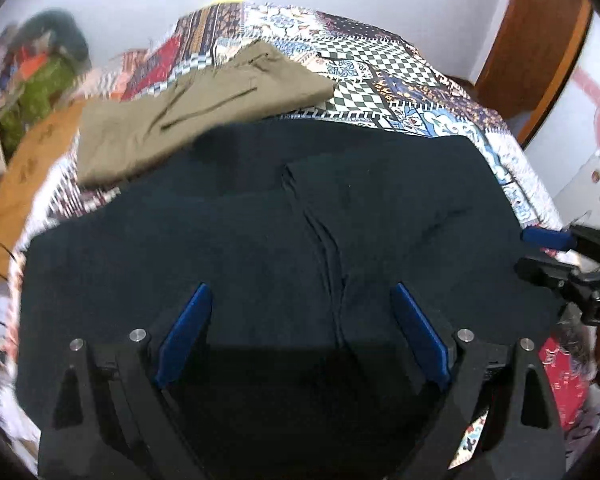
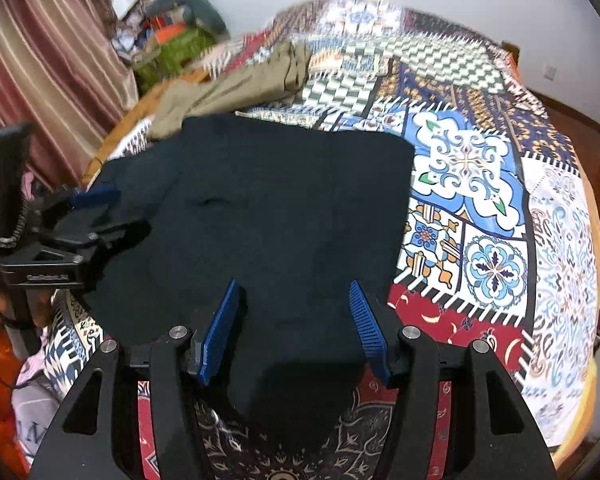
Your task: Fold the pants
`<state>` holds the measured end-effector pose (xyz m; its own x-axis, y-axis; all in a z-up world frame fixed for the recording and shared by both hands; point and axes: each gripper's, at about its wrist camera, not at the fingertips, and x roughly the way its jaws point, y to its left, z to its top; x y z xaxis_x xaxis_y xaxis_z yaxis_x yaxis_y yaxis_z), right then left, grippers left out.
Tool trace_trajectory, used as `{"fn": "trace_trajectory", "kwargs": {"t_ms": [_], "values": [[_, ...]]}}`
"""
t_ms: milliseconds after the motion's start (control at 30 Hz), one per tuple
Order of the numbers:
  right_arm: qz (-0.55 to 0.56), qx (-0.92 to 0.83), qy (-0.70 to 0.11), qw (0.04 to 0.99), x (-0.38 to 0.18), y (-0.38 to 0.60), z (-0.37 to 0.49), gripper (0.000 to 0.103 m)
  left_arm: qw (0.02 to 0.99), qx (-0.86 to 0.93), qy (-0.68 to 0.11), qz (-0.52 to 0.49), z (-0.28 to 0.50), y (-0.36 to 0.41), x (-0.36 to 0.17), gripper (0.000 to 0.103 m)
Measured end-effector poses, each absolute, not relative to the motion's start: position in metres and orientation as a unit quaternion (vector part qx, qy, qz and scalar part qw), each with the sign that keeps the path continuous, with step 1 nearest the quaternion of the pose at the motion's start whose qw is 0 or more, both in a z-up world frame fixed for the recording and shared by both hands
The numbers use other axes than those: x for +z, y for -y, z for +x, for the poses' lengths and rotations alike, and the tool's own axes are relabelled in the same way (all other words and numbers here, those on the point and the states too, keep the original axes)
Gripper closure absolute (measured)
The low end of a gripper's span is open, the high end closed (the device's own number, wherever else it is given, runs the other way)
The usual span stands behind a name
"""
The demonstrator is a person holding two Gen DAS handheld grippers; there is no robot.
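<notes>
Dark navy pants (image 1: 260, 220) lie folded into a broad flat rectangle on a patterned bedspread (image 1: 380, 64), with a lengthwise crease down the middle. My left gripper (image 1: 300, 286) is open just over their near part, blue pads wide apart and nothing pinched. The right gripper (image 1: 536, 254) reaches in at the pants' right edge. In the right wrist view the pants (image 2: 280, 200) fill the centre. There my right gripper (image 2: 293, 282) stands open above their near edge, pads clear of the cloth. The left gripper (image 2: 112, 212) sits over the pants' left side.
Khaki pants (image 1: 204, 108) (image 2: 240, 80) lie folded beyond the dark ones, touching their far left corner. A pile of clutter (image 2: 172, 40) and a striped curtain (image 2: 40, 60) stand at the left. The bedspread (image 2: 460, 160) stretches away to the right. Wooden furniture (image 1: 540, 40) rises at the far right.
</notes>
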<state>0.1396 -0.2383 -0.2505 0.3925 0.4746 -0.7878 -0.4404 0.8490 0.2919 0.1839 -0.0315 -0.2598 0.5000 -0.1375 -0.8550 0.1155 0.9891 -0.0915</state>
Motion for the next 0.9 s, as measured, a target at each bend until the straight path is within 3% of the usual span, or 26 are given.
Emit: {"fn": "trace_trajectory", "kwargs": {"t_ms": [400, 600, 633, 700, 900], "values": [[0.031, 0.263, -0.489, 0.831, -0.235, 0.244, 0.140, 0.049, 0.890, -0.027, -0.455, -0.023, 0.162, 0.006, -0.230, 0.010], [0.006, 0.281, -0.456, 0.845, -0.204, 0.225, 0.143, 0.049, 0.911, 0.056, -0.404, -0.058, 0.126, -0.062, -0.195, 0.010], [0.002, 0.287, -0.450, 0.846, -0.200, 0.219, 0.144, 0.045, 0.911, 0.068, -0.402, -0.067, 0.120, -0.075, -0.193, 0.010], [-0.012, 0.296, -0.435, 0.851, -0.194, 0.204, 0.146, 0.039, 0.907, 0.091, -0.401, -0.093, 0.105, -0.103, -0.194, 0.010], [-0.045, 0.325, -0.417, 0.847, -0.192, 0.160, 0.149, 0.039, 0.886, 0.138, -0.413, -0.161, 0.065, -0.157, -0.219, 0.010]]}}
